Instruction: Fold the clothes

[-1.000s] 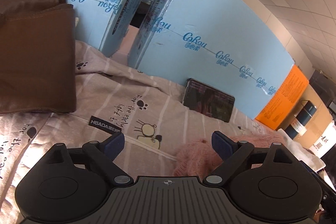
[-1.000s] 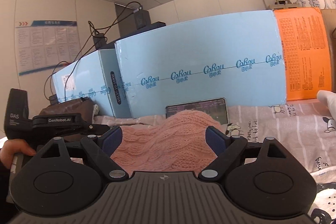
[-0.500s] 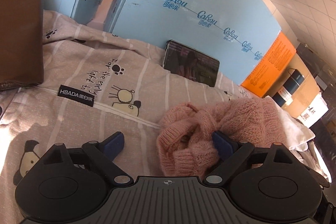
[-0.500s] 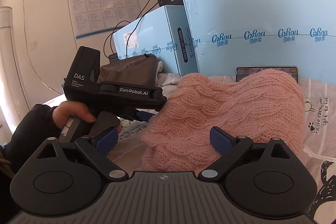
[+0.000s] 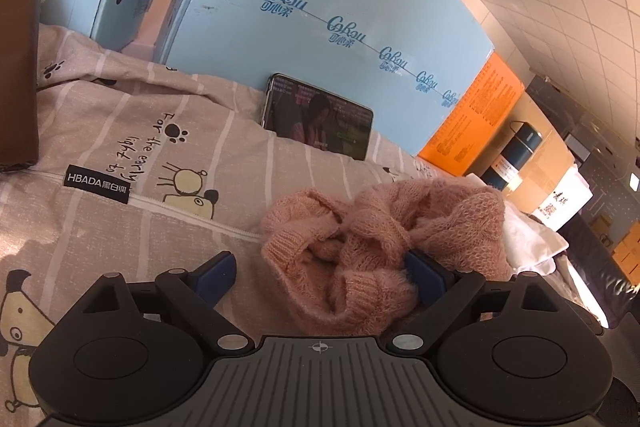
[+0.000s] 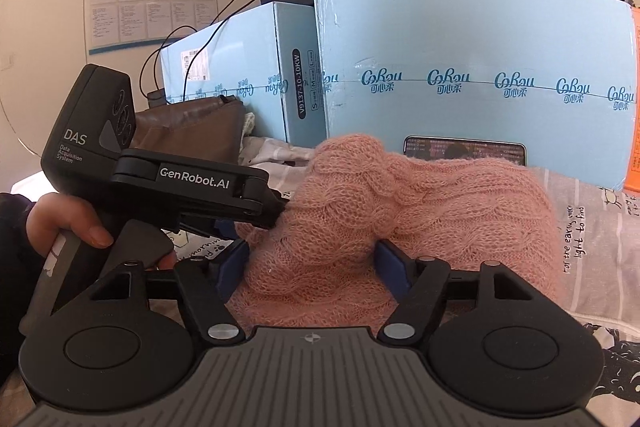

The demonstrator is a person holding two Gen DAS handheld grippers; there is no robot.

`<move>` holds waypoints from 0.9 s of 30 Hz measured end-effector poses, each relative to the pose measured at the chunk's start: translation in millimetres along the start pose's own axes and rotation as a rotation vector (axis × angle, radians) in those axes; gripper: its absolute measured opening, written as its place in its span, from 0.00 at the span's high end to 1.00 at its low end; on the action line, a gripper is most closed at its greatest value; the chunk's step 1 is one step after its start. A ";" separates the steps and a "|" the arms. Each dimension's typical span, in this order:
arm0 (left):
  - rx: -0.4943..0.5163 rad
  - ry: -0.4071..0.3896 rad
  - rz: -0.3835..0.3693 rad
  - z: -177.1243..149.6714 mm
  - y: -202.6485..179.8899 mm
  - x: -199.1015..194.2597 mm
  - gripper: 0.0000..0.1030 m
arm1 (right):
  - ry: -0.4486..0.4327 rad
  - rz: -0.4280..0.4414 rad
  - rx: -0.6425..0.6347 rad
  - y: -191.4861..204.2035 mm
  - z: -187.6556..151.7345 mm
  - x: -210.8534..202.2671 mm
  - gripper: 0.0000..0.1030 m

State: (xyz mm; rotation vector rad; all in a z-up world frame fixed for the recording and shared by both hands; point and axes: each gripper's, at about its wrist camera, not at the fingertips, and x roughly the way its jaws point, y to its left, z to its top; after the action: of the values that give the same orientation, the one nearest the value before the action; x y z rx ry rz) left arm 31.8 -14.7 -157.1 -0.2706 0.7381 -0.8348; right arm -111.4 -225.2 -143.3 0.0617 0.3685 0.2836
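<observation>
On the far left a folded brown garment [image 5: 18, 67] lies against the blue cartons [image 5: 320, 11], well clear of the work. Next comes the left gripper [image 5: 320, 275], its jaws spread wide over the printed bedsheet [image 5: 120, 107]; one pad sits on bare sheet, the other is nudged into the knit, and nothing is pinched between them. The person's left hand [image 6: 64, 223] is wrapped round its handle.

The pink sweater [image 5: 384, 239] sits in a crumpled heap in the middle of the bed, in front of a phone [image 5: 316, 117] propped against the cartons. From the left wrist view a ribbed cuff or hem curls open toward the gripper; which of the two I cannot tell.

To the right, the right gripper [image 6: 312, 267] is closing on a bunched ridge of the sweater, knit filling the gap and both blue pads touching it, so I would call it a grip.

To do this well, I think the right gripper should take one firm bite of a single edge, not a thick wad. The left should slide further in and close on the ribbed edge. Then both could lift and draw apart so the sweater opens flat. The loose knit could snag or stretch, so a slow pull seems wise.
</observation>
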 end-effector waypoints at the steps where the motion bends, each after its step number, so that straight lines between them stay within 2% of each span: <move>1: -0.005 -0.002 0.001 0.1 0.5 0.0 0.10 | -0.005 -0.004 0.004 -1.3 0.0 -0.2 0.49; 5: -0.053 -0.026 -0.013 2.3 7.1 -2.4 0.10 | -0.029 -0.012 0.001 -4.4 -0.2 -3.4 0.75; 7: -0.093 -0.045 -0.029 4.3 12.6 -4.8 0.09 | -0.049 0.003 0.023 -8.8 1.0 -8.0 0.80; 10: -0.144 -0.064 -0.067 6.1 19.1 -7.5 0.09 | -0.083 0.029 0.080 -18.6 5.0 -17.1 0.81; 13: -0.147 -0.038 -0.093 5.3 17.9 -2.8 0.09 | -0.136 0.059 0.140 -29.3 9.5 -31.6 0.81; 16: -0.125 0.013 -0.077 1.8 12.8 7.3 0.09 | -0.194 0.054 0.183 -41.1 14.2 -46.8 0.81; 19: -0.074 0.023 -0.032 -3.1 4.4 13.3 0.09 | -0.259 0.036 0.237 -55.2 16.9 -62.2 0.81; 23: -0.009 0.004 -0.017 -9.1 -6.9 16.9 0.11 | -0.341 0.000 0.313 -72.8 17.5 -79.7 0.81; 24: 0.008 0.007 -0.029 -10.4 -9.7 18.3 0.19 | -0.351 -0.009 0.328 -75.9 16.9 -81.9 0.81; 25: 0.025 0.011 -0.041 -11.7 -12.5 19.8 0.35 | -0.362 -0.018 0.342 -79.1 16.4 -84.1 0.81; 26: 0.037 0.020 -0.046 -12.4 -14.1 22.2 0.43 | -0.371 -0.025 0.356 -82.0 15.8 -85.8 0.81; 27: 0.048 0.026 -0.041 -13.3 -15.2 24.6 0.58 | -0.376 -0.023 0.371 -84.2 15.3 -85.9 0.81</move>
State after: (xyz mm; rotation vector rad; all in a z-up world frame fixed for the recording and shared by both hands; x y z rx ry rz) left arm 24.8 -42.3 -171.2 -0.2325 0.7382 -0.8950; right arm -160.6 -330.5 -108.6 0.4684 0.0439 0.1729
